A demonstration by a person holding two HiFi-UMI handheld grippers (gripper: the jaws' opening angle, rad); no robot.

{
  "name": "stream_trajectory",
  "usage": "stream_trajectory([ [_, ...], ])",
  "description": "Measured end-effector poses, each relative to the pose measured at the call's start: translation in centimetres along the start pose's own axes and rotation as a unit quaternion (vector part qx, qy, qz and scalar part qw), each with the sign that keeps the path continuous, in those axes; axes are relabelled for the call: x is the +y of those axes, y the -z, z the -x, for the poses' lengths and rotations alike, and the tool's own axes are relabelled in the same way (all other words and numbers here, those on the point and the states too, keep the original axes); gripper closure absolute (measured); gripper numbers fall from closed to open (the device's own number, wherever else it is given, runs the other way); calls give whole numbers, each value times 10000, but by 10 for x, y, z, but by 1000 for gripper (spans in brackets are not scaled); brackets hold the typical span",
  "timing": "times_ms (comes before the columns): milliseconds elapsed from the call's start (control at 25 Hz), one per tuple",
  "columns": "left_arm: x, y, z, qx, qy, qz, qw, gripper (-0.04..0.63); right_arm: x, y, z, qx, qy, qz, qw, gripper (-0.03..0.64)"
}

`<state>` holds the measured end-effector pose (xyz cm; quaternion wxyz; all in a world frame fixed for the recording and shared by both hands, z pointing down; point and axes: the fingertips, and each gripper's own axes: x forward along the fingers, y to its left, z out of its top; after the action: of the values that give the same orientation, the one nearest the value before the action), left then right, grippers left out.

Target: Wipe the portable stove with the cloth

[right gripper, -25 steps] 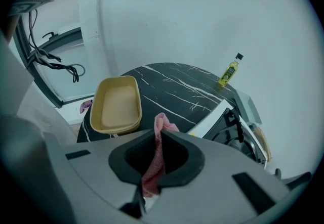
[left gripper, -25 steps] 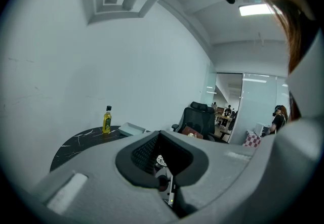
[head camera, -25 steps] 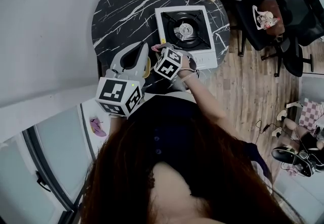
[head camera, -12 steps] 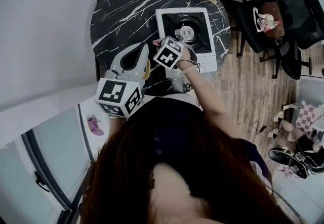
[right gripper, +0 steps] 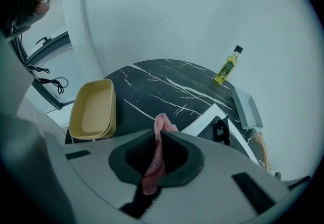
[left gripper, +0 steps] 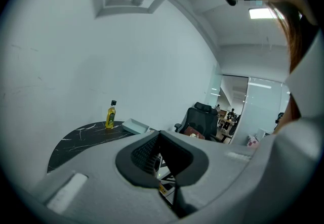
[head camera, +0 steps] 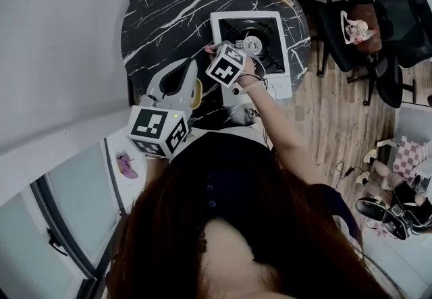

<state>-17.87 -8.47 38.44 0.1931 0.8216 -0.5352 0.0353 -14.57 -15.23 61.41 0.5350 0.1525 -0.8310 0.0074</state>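
the cloth [right gripper: 154, 160] is held clamped in the jaws of the right gripper [right gripper: 161, 132], by the stove [head camera: 278, 86] on the surface [head camera: 169, 7]. wiping seems barely begun. the left gripper [left gripper: 160, 136] is kept closed, with nothing between its jaws.

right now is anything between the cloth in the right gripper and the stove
Nothing visible does. The right gripper holds the cloth right by a corner of the stove; the tray sits off to one side.
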Motion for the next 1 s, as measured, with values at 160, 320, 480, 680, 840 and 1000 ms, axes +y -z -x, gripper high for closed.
stream_trajectory([
  [160,4,1,-4,32,2,16,10000,583,-8,-4,-4,-38,63,46,10000,592],
  [320,7,3,-7,70,12,28,10000,583,-17,-10,-9,-44,161,170,9997,594],
  [480,9,5,-9,94,12,64,9999,583,-28,-15,-14,-64,270,270,9993,594],
  [680,13,7,-11,133,-4,114,9998,583,-41,-18,-20,-46,392,371,9985,594],
  [840,15,9,-15,163,18,134,9998,583,-51,-24,-24,-89,459,408,9981,594],
  [1000,18,10,-19,197,38,149,9997,583,-57,-27,-28,-79,435,396,9982,594],
])
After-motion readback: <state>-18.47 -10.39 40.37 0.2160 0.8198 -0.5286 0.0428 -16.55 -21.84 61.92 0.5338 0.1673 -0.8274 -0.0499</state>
